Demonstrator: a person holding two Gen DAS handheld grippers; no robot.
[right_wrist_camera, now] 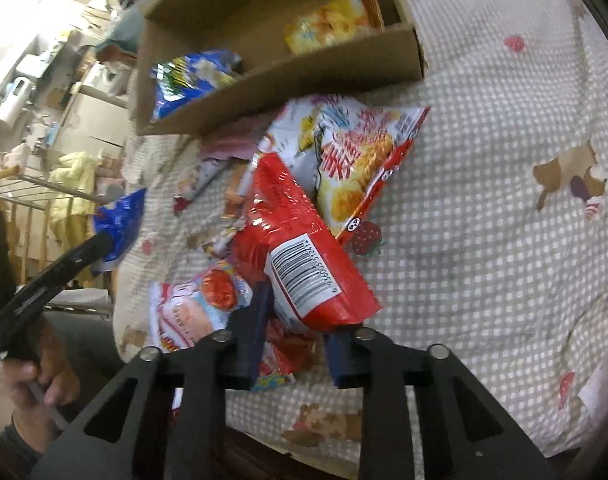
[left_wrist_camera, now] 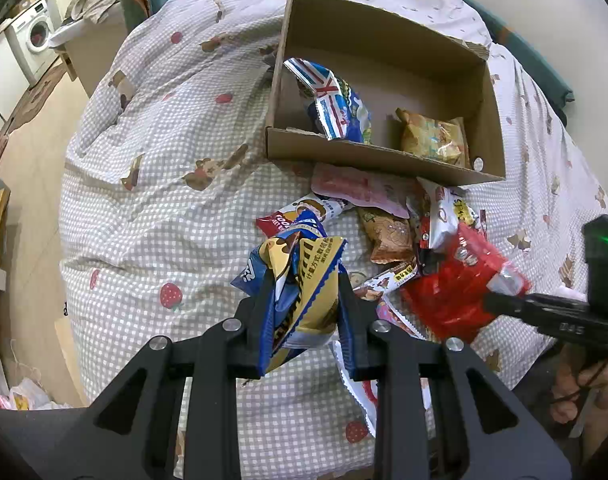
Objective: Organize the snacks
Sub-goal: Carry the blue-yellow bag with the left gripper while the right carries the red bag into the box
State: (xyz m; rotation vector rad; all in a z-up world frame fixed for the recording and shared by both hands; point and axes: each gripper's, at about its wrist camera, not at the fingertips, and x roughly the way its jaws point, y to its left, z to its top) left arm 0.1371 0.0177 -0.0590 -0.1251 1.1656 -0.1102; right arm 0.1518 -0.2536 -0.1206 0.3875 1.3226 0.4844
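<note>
Snacks go in the cardboard box (left_wrist_camera: pixel 367 156), so we pinch a blue-and-gold packet (left_wrist_camera: pixel 304 292) in the left gripper (left_wrist_camera: pixel 304 320) and a red packet (right_wrist_camera: pixel 300 264) in the right gripper (right_wrist_camera: pixel 296 344).

Black tongs (left_wrist_camera: pixel 300 304) with silver round bolts, dark blue pads.

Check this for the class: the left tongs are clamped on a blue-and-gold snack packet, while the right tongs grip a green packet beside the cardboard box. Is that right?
One detail is wrong. The packet in the right tongs is red, not green: the red packet with a barcode, seen in the right wrist view. The left tongs do clamp the blue-and-gold packet, and the cardboard box is nearby.
</note>
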